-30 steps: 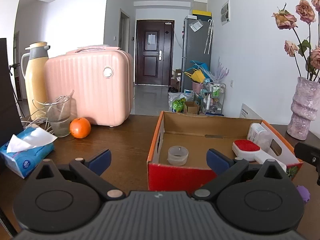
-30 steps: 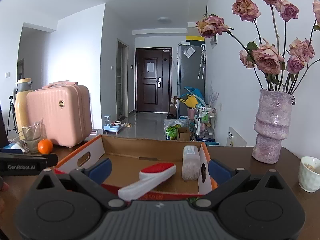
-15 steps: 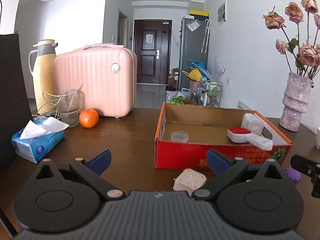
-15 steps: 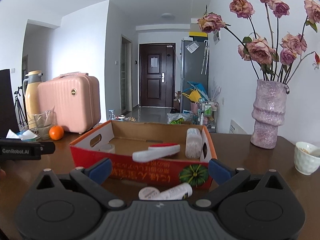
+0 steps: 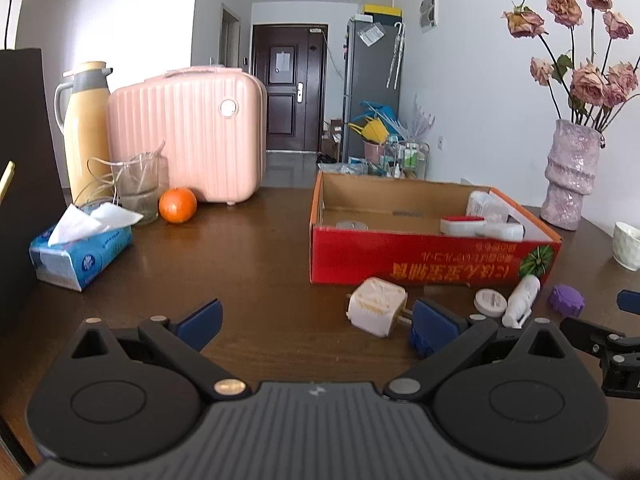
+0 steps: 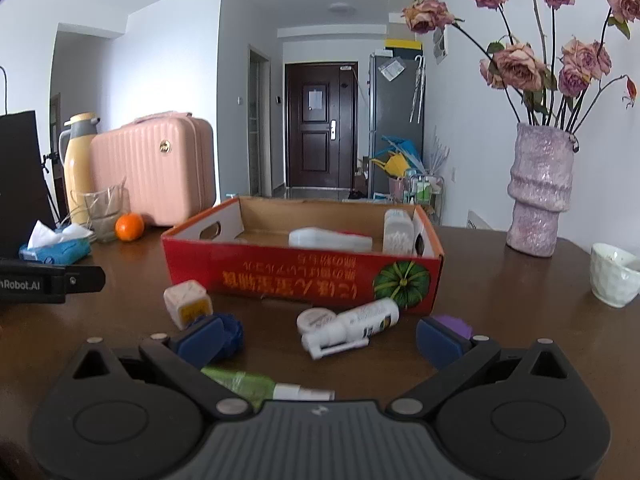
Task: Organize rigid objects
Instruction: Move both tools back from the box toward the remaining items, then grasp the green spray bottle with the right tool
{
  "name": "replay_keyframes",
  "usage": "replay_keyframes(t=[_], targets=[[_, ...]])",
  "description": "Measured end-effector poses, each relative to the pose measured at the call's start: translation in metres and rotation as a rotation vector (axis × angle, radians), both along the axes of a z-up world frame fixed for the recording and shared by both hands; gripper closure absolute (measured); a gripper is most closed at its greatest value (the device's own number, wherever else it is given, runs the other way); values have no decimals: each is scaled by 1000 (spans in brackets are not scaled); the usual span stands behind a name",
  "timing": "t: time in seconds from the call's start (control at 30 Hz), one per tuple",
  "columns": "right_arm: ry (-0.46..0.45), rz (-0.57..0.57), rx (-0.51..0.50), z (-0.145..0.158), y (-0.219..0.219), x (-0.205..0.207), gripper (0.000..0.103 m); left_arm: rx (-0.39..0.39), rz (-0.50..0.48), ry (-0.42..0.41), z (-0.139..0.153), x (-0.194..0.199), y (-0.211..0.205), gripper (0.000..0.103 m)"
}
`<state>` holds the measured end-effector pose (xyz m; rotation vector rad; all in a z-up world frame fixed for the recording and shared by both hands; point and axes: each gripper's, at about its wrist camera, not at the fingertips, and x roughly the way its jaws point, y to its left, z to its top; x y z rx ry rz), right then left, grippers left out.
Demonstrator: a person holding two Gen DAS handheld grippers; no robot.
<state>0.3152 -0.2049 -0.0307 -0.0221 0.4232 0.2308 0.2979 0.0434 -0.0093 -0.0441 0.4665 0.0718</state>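
Table [image 5: 260,264]: brown, with small things on it.
Box [image 6: 304,276]: red; a brush [image 6: 330,239] and a jar [image 6: 397,232] are already inside.
Left out: white plug [image 5: 378,306], spray bottle [image 6: 352,328], round lid [image 6: 316,319], purple cap [image 5: 565,299], beside the box.
Left claw [image 5: 316,322]: wide apart, holding nothing.
Right claw [image 6: 320,338]: wide apart, holding nothing.

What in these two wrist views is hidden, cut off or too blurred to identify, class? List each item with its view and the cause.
1. Green tube, right wrist view: its near end is hidden behind the right gripper body.
2. Small clear cup, left wrist view: mostly hidden by the red box front wall.
3. Box lettering, both views: upside down and too blurred to read.
4. Purple cap, right wrist view: partly covered by a blue finger pad.
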Motion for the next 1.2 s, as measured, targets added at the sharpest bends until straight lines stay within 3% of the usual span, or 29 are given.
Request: replay_keyframes(t=[0.47, 0.93, 1.2], targets=[[54, 31, -33, -9, 8, 3, 0, 4, -27, 11, -3, -2, -2, 0], [128, 257, -248, -22, 50, 20, 0, 24, -69, 49, -7, -3, -5, 0], [202, 346, -211, -30, 59, 48, 3, 29, -66, 69, -10, -1, 2, 0]])
